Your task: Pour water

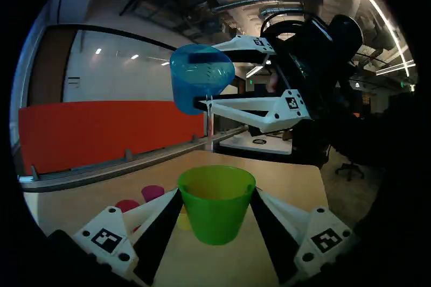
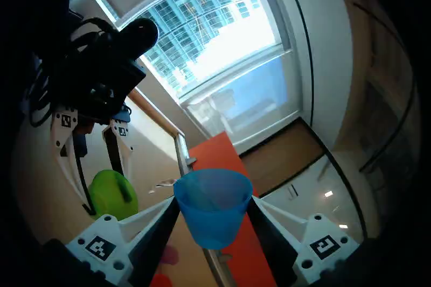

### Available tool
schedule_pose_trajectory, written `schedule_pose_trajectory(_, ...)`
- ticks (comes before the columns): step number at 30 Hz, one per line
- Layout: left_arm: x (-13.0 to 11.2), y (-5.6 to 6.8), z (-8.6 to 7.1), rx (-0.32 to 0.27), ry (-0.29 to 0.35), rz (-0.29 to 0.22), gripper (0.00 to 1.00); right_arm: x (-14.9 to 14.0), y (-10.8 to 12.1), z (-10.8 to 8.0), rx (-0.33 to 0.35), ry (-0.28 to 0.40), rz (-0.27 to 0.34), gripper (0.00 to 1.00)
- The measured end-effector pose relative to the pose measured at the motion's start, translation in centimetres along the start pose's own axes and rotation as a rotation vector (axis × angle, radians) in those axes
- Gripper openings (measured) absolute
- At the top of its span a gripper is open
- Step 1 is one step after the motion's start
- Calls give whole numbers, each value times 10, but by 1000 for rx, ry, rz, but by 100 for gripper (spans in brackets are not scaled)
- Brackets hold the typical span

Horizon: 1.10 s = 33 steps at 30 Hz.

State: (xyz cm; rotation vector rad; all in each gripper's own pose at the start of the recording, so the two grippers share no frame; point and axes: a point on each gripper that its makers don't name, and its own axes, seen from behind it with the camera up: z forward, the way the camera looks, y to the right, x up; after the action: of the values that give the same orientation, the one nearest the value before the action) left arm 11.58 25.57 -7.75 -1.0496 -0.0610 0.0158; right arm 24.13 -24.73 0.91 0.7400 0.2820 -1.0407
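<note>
In the left gripper view my left gripper (image 1: 215,217) is shut on a green cup (image 1: 216,209), held upright above the table. Above it hangs a translucent blue cup (image 1: 200,76), tipped on its side, with the right gripper (image 1: 210,79) shut on it. A thin stream of water (image 1: 206,120) falls from the blue cup toward the green one. In the right gripper view my right gripper (image 2: 213,217) is shut on the blue cup (image 2: 213,211). The green cup (image 2: 110,194) shows at lower left, held between the left gripper's fingers (image 2: 116,149).
A light wooden table (image 1: 285,176) lies under the cups. Small pink and magenta cups (image 1: 141,198) stand on it at the left, and a yellow one sits behind the green cup. An orange wall panel (image 1: 108,131) and a rail run along the table's far side. A large window (image 2: 226,44) shows.
</note>
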Motion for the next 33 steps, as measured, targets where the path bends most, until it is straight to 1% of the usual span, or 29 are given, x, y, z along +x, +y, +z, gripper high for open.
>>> schedule_pose_trajectory(8,1,0,0,0,1,0,86,-1,2,0,-13,-4,-41,88)
schedule_pose_trajectory(23,2,1,1,2,0,6,85,3,14,-3,-45,10,-84,88)
schedule_pose_trajectory(33,2,2,2,0,-1,6,85,5,18,-5,-60,9,-130,88)
